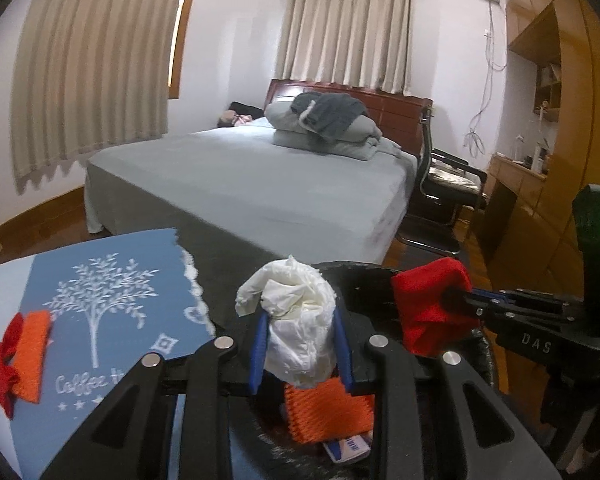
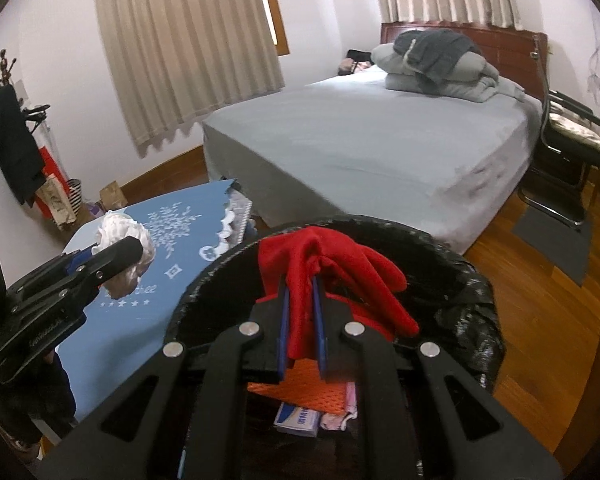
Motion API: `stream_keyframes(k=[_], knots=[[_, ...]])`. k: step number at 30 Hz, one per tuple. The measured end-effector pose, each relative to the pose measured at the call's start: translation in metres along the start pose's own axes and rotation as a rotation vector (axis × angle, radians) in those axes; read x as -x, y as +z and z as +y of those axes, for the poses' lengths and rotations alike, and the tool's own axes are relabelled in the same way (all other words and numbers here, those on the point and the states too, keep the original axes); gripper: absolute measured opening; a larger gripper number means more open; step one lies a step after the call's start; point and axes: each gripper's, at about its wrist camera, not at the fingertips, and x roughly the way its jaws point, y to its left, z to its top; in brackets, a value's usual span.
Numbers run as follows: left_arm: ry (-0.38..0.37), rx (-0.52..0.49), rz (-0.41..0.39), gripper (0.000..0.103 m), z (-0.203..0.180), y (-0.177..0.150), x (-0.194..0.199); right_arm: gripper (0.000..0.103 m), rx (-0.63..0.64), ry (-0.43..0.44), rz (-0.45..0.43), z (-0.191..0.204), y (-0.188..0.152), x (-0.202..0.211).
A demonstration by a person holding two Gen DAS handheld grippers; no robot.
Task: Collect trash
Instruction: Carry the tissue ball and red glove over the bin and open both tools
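Over the black-lined bin, the right claw pinches a limp red cloth. At nine o'clock, the left claw squeezes a crumpled white tissue, probably light and crushable, held mid-wad.

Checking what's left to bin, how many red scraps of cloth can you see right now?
2. One red cloth scrap is pinched in the right gripper over the black-lined bin; another lies on the blue tablecloth. More may be hidden in the bin.
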Motion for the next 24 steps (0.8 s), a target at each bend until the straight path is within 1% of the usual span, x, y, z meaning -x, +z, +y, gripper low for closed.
stream_keyframes(k=[2, 4, 6, 7, 8, 10, 11, 12, 13, 14, 15, 16, 17, 21, 24], knots=[[-0.014, -0.002, 0.006, 0.029, -0.006, 0.002, -0.008, 0.01, -0.007, -0.01, 0.002, -0.006, -0.002, 0.001], [-0.031, -0.002, 0.015, 0.029, -0.01, 0.002, -0.013, 0.013, -0.014, -0.023, 0.009, -0.012, -0.003, 0.001], [-0.057, 0.001, 0.03, 0.033, -0.013, 0.001, -0.018, 0.015, -0.02, -0.035, 0.013, -0.016, -0.003, 0.001], [-0.063, 0.004, 0.032, 0.039, -0.014, 0.001, -0.019, 0.021, -0.026, -0.046, 0.017, -0.02, -0.005, 0.001], [-0.077, 0.01, 0.037, 0.048, -0.015, 0.001, -0.02, 0.029, -0.032, -0.051, 0.021, -0.021, -0.005, 0.0], [-0.087, 0.016, 0.036, 0.057, -0.016, 0.001, -0.02, 0.036, -0.044, -0.062, 0.026, -0.025, -0.007, 0.0], [-0.084, 0.015, 0.032, 0.061, -0.015, 0.0, -0.018, 0.043, -0.046, -0.064, 0.031, -0.027, -0.008, -0.001], [-0.082, 0.015, 0.03, 0.062, -0.015, 0.001, -0.018, 0.047, -0.047, -0.068, 0.036, -0.029, -0.009, -0.001], [-0.076, 0.02, 0.028, 0.066, -0.014, 0.001, -0.017, 0.052, -0.049, -0.074, 0.035, -0.03, -0.011, -0.001], [-0.074, 0.026, 0.025, 0.069, -0.013, 0.001, -0.016, 0.054, -0.051, -0.076, 0.034, -0.031, -0.011, 0.0], [-0.081, 0.041, 0.022, 0.071, -0.01, 0.001, -0.015, 0.057, -0.056, -0.079, 0.033, -0.032, -0.012, 0.0], [-0.088, 0.048, 0.022, 0.073, -0.009, 0.001, -0.015, 0.064, -0.059, -0.085, 0.03, -0.032, -0.012, 0.001], [-0.096, 0.053, 0.024, 0.073, -0.008, 0.001, -0.015, 0.067, -0.062, -0.09, 0.026, -0.032, -0.011, 0.001], [-0.113, 0.042, 0.033, 0.073, -0.013, 0.001, -0.017, 0.071, -0.075, -0.106, 0.01, -0.037, -0.012, 0.005], [-0.128, 0.024, 0.041, 0.073, -0.019, -0.001, -0.017, 0.071, -0.087, -0.113, 0.006, -0.042, -0.011, 0.007]])
